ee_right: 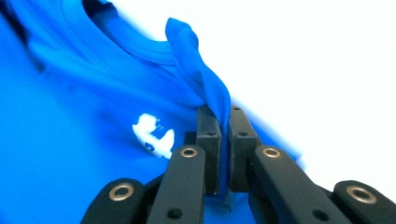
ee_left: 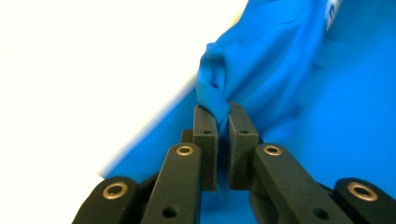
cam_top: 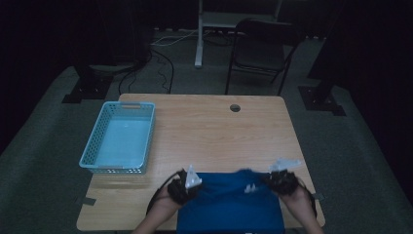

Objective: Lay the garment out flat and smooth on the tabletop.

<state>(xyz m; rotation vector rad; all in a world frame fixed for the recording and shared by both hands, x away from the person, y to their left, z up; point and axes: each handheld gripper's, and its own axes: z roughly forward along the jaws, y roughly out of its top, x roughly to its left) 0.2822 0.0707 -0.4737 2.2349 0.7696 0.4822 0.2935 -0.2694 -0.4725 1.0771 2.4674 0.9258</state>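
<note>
**Both grippers clamp the blue shirt**

The left gripper [ee_left: 222, 109] pinches a bunched fold of the blue shirt [cam_top: 229, 207]; the right gripper [ee_right: 224, 112] grasps another beside the collar. Between them the cloth spans the counter [cam_top: 209, 126]. Beyond the left gripper sits a basket [cam_top: 92, 146].

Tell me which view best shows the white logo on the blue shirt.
The right gripper view: the white logo sits large and bright on the blue shirt, just left of the right tongs, which pinch a fold. The high view shows it as a small pale mark. The left gripper view shows a white strip at its top edge, too cropped to identify.
</note>
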